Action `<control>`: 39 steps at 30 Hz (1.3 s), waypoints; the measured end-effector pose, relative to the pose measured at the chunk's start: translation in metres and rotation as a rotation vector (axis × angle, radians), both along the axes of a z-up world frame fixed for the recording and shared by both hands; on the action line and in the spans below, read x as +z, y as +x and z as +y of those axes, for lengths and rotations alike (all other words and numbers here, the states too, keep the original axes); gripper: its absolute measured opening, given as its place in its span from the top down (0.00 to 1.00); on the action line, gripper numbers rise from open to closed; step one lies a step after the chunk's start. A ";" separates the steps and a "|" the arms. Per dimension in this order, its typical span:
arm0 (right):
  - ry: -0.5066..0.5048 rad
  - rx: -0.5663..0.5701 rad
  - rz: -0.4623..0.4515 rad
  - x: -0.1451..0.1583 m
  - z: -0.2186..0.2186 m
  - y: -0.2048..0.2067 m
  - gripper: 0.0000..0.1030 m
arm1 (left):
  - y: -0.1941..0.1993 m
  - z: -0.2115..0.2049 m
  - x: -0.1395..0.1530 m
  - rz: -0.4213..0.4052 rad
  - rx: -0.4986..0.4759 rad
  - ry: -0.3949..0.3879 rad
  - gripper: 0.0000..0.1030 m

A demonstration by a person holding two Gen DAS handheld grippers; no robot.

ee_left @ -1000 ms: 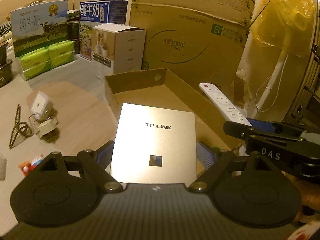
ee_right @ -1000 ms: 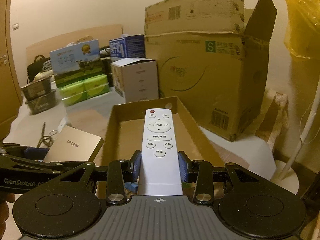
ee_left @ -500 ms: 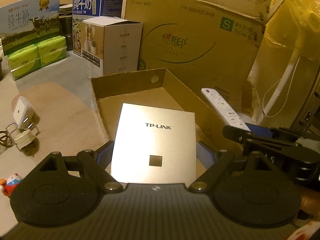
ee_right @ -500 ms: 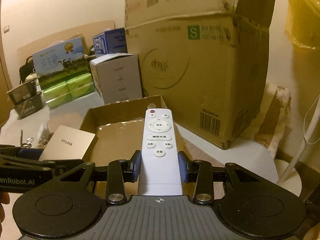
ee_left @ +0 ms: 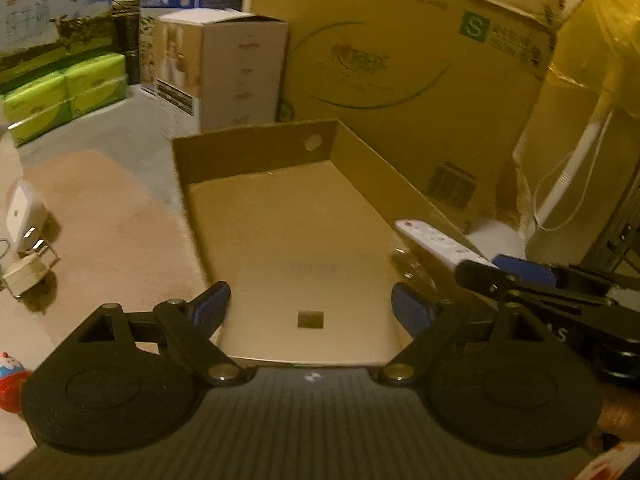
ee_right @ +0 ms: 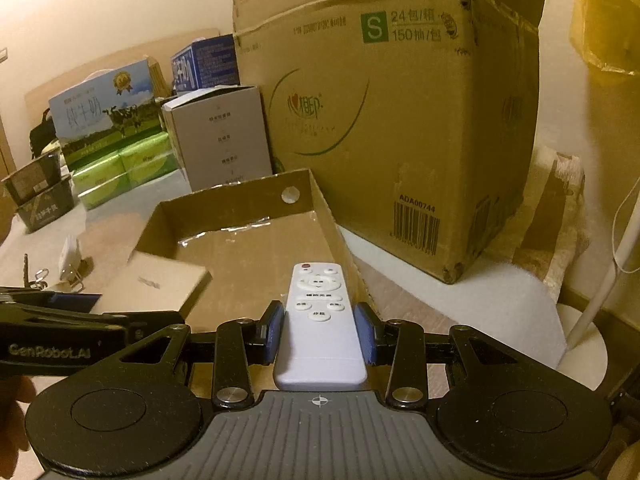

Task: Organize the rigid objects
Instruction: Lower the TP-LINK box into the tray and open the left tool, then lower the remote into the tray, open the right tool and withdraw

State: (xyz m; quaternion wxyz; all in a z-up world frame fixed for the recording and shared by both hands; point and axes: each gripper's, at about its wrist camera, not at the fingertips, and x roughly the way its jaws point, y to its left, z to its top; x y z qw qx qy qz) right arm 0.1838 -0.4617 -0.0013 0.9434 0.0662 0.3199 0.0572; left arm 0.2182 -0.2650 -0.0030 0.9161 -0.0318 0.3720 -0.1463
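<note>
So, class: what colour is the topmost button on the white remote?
Red, clearest in the right wrist view.

Dim, warm-lit room, cream wall [ee_right: 100, 12] behind.
Pale desk [ee_left: 120, 148] crowded at rear: large cardboard carton [ee_right: 380, 120], milk boxes [ee_left: 52, 36], green tissue packs [ee_left: 64, 92]; yellow bag [ee_left: 600, 32] at right.

The shallow brown cardboard tray [ee_right: 256, 248] is matt corrugated board, with a glossy strip of clear tape across its floor at the far end. The flat gold box [ee_left: 308, 304] has a smooth, faintly satin paper finish. The white remote control [ee_right: 318, 316] is smooth plastic — slightly glossy. The large brown carton [ee_right: 400, 120] at far right is matt, scuffed cardboard. The green tissue packs [ee_right: 120, 170] at far left are wrapped in shiny film.
</note>
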 end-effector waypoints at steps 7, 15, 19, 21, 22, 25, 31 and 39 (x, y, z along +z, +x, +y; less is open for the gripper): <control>-0.002 0.011 0.004 -0.001 0.006 0.000 0.62 | -0.004 0.023 0.007 -0.017 0.048 -0.014 0.17; 0.001 0.032 0.003 0.000 0.017 0.005 0.62 | -0.009 0.041 0.013 -0.017 0.071 -0.033 0.17; 0.008 0.039 -0.007 -0.001 0.020 0.010 0.62 | -0.013 0.045 0.015 -0.022 0.070 -0.033 0.17; 0.022 0.053 -0.015 0.000 0.022 0.011 0.61 | -0.015 0.047 0.015 -0.020 0.071 -0.036 0.17; 0.021 0.055 -0.010 0.000 0.023 0.011 0.59 | -0.017 0.049 0.016 -0.020 0.070 -0.037 0.17; 0.034 0.049 -0.003 0.003 0.021 0.006 0.50 | -0.023 0.053 0.018 -0.024 0.065 -0.040 0.17; 0.059 0.006 0.013 0.010 0.016 -0.017 0.46 | -0.041 0.063 0.023 -0.029 0.060 -0.042 0.17; 0.080 -0.016 0.000 0.026 0.031 -0.056 0.39 | -0.071 0.078 0.032 -0.046 0.056 -0.030 0.17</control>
